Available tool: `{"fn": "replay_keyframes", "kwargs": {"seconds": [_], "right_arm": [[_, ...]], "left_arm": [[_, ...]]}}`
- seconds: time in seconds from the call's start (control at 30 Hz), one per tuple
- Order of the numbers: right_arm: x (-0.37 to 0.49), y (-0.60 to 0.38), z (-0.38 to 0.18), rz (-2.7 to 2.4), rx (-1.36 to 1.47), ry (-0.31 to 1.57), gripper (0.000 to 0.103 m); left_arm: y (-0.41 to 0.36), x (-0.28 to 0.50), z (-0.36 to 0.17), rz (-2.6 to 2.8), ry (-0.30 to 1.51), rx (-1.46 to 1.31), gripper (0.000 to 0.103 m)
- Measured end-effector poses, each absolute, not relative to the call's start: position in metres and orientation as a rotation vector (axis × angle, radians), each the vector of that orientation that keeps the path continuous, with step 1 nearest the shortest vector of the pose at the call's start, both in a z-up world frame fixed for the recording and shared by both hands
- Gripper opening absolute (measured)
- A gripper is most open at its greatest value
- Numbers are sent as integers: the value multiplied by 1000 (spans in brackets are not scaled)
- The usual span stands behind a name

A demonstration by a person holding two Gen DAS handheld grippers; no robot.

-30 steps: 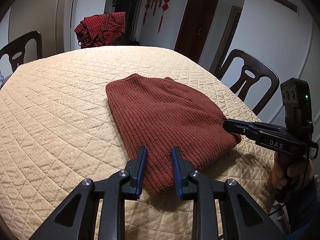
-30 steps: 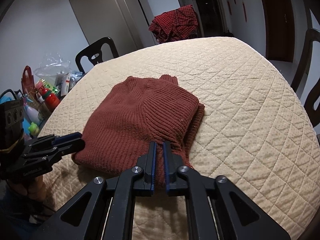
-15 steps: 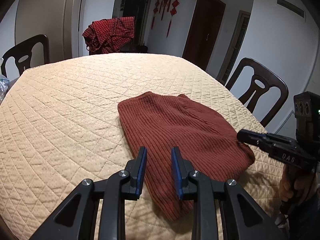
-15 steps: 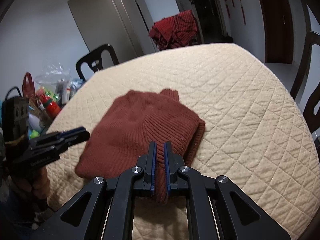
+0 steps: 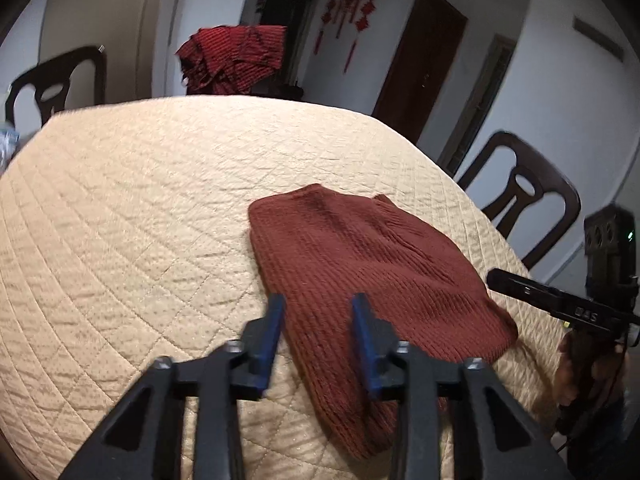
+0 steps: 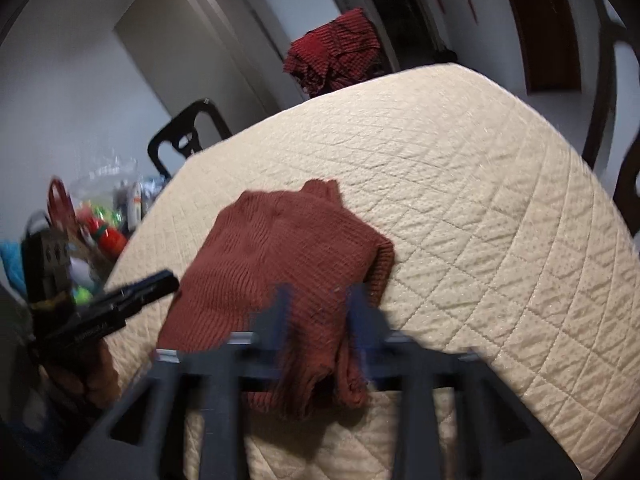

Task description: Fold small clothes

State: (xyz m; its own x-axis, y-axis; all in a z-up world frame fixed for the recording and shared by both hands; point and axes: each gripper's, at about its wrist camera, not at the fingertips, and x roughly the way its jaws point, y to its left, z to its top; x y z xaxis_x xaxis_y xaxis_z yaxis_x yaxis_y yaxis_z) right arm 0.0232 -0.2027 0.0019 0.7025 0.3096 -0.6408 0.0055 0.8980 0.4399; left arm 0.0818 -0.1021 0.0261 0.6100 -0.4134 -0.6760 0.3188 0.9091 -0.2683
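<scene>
1. While your left gripper (image 5: 318, 320) hovers over the rust-red knit sweater (image 5: 372, 276), its jaws are opening, and the pads do not press the fabric between them.
2. Your right gripper (image 6: 318, 312) is opening too, blurred, over the sweater's near edge.
3. The sweater lies folded on the quilted tablecloth (image 5: 120, 200).
4. The right gripper's side reads "DAS".

Right tongs (image 6: 318, 312) smeared by motion blur at lower centre, opening; sweater's (image 6: 280, 280) near edge hidden behind them. Clutter (image 6: 100, 224) at left too blurred to identify.
</scene>
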Motion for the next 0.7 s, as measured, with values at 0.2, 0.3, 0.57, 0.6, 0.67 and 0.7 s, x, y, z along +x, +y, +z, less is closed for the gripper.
{"fn": "replay_keyframes", "kwargs": {"seconds": [0.2, 0.3, 0.57, 0.6, 0.67, 0.7], "right_arm": [[42, -222, -22, 209, 571, 843, 61], [46, -224, -26, 235, 597, 839, 61], [43, -219, -28, 324, 611, 860, 62], [41, -215, -29, 342, 608, 874, 62], [37, -212, -29, 345, 595, 867, 61], [37, -212, -29, 345, 595, 868, 60]], "left_arm": [[-96, 92, 10, -451, 866, -212, 47], [-95, 95, 4, -463, 884, -248, 51], [-90, 93, -3, -484, 903, -318, 56], [-91, 92, -3, -493, 904, -317, 56], [-91, 90, -4, -509, 910, -325, 56], [-91, 91, -5, -513, 912, -332, 56]]}}
